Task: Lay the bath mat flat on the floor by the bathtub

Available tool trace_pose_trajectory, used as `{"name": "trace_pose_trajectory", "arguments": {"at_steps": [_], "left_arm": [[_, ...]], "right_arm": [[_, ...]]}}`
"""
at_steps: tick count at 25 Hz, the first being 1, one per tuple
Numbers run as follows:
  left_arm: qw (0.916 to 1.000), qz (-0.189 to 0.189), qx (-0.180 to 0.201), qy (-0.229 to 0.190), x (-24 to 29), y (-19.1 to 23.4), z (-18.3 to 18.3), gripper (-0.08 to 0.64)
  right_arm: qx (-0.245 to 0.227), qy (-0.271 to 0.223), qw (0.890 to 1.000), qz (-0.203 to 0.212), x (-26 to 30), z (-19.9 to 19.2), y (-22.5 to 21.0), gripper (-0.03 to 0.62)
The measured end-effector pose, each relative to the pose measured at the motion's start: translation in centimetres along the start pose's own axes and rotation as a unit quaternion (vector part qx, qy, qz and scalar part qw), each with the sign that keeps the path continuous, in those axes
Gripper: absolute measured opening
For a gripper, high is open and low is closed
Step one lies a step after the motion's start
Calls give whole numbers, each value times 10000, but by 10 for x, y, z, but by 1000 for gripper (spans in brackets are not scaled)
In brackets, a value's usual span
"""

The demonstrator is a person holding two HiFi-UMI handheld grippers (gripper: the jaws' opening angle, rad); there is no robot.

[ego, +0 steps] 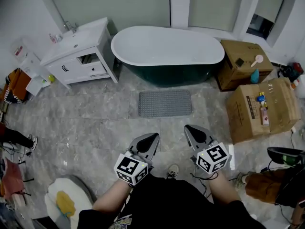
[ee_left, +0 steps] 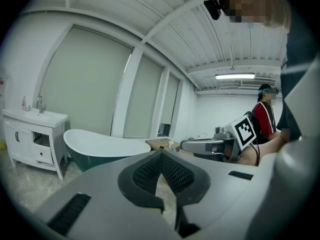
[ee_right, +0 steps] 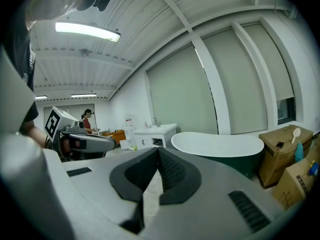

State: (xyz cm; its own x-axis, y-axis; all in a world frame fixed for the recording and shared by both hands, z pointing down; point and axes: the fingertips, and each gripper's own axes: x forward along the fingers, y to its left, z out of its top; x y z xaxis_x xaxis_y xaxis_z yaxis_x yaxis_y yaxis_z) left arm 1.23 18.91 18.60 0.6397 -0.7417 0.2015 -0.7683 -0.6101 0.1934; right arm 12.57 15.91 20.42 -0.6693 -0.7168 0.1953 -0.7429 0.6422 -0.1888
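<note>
Both left hand-held gripper (ee_left: 160, 154) and right hand-held gripper (ee_right: 159, 150) are pressed together; only the head view shows the bath mat (ego: 165, 103).

Grey marble floor (ego: 95, 123) spreads ahead of the left tongs (ego: 152, 137). A white sink cabinet (ego: 81, 56) stands well ahead-left. Cardboard boxes (ego: 257, 109) sit right of the right tongs (ego: 190, 129). Blind-covered windows (ego: 109, 4) lie beyond.

Grey, dot-patterned bath mat (ego: 165, 103) on pale grey, veined marble floor (ego: 95, 123); the bathtub (ego: 167, 49) — white inside, dark green outside — with a white vanity (ego: 90, 37) and brown cardboard boxes (ego: 248, 113).
</note>
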Motion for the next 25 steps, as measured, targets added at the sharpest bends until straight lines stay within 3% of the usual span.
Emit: {"name": "trace_pose_trajectory", "arguments": {"at_steps": [9, 18, 25], "left_arm": [[10000, 96, -3, -13, -50, 58, 4, 15], [9998, -200, -17, 25, -96, 114, 0, 15], [9992, -387, -68, 4, -109, 134, -2, 17]], "right_arm": [[10, -58, 10000, -70, 39, -2, 50, 17], [47, -248, 9986, -475, 77, 7, 105, 17], [78, -158, 9974, -696, 87, 1, 128, 17]]}}
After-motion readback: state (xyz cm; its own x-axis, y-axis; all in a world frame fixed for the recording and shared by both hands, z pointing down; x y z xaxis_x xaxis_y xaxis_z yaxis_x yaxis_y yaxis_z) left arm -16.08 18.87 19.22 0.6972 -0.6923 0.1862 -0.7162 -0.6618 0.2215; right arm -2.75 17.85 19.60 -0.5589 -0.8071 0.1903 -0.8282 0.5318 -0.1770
